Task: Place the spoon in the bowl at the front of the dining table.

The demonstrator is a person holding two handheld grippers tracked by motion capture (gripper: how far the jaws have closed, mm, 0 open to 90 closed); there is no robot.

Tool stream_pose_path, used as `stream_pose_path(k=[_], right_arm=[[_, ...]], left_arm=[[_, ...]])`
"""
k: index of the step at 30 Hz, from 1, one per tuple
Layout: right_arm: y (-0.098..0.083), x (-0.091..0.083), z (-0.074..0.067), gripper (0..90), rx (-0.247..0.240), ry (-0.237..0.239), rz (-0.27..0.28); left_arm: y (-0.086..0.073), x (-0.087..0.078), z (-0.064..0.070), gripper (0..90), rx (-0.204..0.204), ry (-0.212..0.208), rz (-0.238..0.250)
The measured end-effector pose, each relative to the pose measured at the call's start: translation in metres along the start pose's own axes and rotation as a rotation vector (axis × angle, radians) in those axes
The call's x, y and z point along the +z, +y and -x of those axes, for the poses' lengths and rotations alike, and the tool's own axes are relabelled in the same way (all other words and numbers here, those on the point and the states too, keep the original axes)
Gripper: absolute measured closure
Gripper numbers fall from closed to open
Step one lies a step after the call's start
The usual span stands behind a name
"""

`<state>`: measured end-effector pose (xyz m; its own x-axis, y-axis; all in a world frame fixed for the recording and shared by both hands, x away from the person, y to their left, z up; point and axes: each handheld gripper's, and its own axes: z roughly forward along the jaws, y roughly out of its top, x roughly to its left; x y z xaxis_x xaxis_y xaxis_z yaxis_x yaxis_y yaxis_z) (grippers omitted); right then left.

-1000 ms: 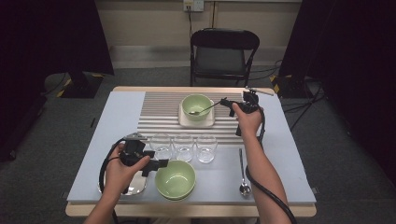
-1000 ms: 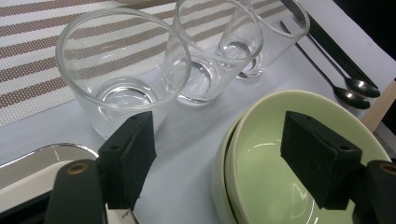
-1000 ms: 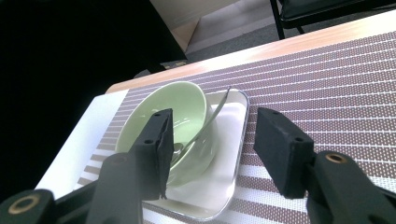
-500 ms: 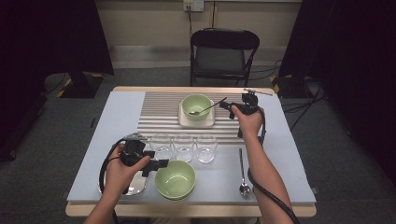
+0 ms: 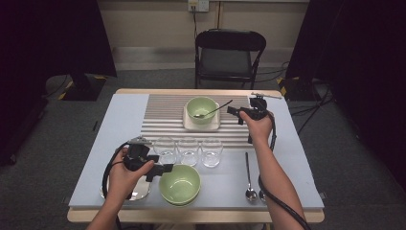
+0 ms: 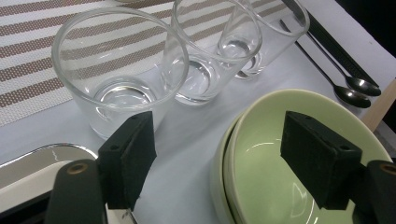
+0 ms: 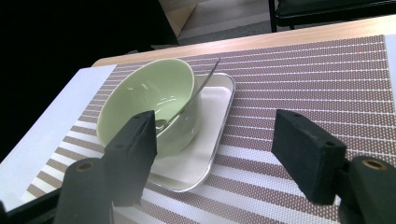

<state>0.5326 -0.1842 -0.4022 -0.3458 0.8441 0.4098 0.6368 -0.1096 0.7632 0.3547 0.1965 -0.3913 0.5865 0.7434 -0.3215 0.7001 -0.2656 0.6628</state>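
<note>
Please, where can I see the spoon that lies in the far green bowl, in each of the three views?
High view: spoon at upper centre, handle pointing up-right.
Left gripper view: this spoon is not in it.
Right gripper view: left of centre, leaning on the bowl's rim.
Shared landmark: striped placemat.

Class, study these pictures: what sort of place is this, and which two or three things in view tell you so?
Probably a studio or lab set up for recording table-setting, not a home. Dark curtains hang on both sides, a lone folding chair stands behind the table, and the person's hands hold cabled grippers, such as the right gripper.
</note>
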Motion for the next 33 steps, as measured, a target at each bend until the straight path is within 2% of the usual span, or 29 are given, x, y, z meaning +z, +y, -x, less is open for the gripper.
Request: stream_pose_path(k=[11,33], right_arm=[[-0.004,-0.003,-0.002,30.7,-0.010,0.002,-0.010],[-0.008,-0.019,0.007,31.1,-0.039,-0.031,-0.014]], left_arm=[[0.000,0.000,0.000,26.2,0.005,0.002,-0.002],[0.000,0.001,0.001,26.2,0.011,0.004,-0.006]])
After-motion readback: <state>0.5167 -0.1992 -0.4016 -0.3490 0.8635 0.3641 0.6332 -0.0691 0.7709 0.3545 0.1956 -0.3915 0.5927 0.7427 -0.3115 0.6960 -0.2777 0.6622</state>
